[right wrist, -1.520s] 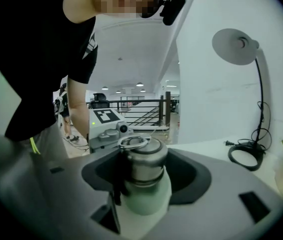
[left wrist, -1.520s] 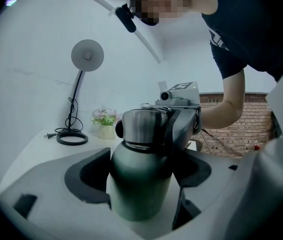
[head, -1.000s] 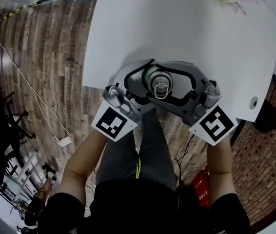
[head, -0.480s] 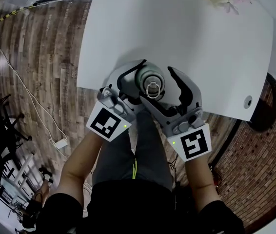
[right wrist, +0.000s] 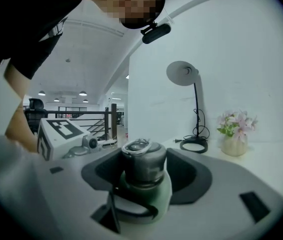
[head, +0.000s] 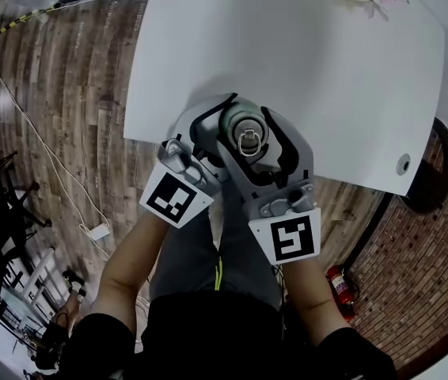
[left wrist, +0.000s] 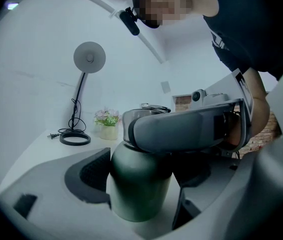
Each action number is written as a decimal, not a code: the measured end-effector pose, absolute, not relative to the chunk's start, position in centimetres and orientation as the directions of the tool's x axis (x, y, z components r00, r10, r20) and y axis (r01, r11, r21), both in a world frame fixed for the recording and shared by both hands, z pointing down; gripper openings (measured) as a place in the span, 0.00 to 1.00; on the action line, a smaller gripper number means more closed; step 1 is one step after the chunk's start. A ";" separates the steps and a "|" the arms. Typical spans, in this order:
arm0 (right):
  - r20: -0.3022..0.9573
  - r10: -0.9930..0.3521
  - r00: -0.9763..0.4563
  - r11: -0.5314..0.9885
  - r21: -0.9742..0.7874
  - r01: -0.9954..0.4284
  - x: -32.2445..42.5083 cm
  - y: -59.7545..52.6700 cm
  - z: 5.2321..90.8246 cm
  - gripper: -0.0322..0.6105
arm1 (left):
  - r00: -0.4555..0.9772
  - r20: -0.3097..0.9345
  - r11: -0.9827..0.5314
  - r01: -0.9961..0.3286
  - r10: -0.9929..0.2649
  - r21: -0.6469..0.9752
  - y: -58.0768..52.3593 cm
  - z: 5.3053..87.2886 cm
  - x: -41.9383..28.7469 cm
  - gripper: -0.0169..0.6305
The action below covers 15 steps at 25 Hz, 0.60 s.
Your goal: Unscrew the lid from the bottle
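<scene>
The bottle (left wrist: 131, 204) stands at the table's (head: 327, 93) near edge, its body clamped in the left tool (left wrist: 140, 189), while the right tool's (right wrist: 145, 176) jaws have just been closing on the lid (right wrist: 142, 156), which is not yet off.

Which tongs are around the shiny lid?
The right tongs, which have just been closing round the lid; the left tongs grip the green bottle below.

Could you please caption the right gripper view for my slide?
Right gripper, jaws just closing, grips the steel lid of the green bottle; lamp and potted flowers behind.
</scene>
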State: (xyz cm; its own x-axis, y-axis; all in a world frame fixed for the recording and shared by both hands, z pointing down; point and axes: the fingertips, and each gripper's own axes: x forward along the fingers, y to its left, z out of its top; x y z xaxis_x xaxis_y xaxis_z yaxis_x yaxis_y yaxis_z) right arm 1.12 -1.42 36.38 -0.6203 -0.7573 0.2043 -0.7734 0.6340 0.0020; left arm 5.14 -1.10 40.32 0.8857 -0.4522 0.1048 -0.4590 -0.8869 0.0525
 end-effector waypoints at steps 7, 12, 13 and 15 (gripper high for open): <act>0.242 -0.686 -0.687 0.707 -0.006 -0.708 1.0 -1.1 36.6 0.47 | 0.885 0.098 -0.886 -0.461 -0.455 0.052 -1.1 40.1 5.1 0.58; 0.258 -0.570 -0.780 0.809 0.014 -0.587 0.6 -0.8 36.7 0.47 | 0.887 0.102 -0.887 -0.458 -0.451 0.058 -1.1 40.3 5.2 0.58; 0.263 -0.534 -0.804 0.837 0.026 -0.547 0.5 -0.7 36.7 0.47 | 0.887 0.104 -0.887 -0.458 -0.450 0.061 -1.1 40.3 5.2 0.58; 0.279 -0.439 -0.854 0.895 0.054 -0.442 0.2 -0.3 36.7 0.47 | 0.887 0.105 -0.888 -0.457 -0.449 0.062 -1.1 40.3 5.1 0.58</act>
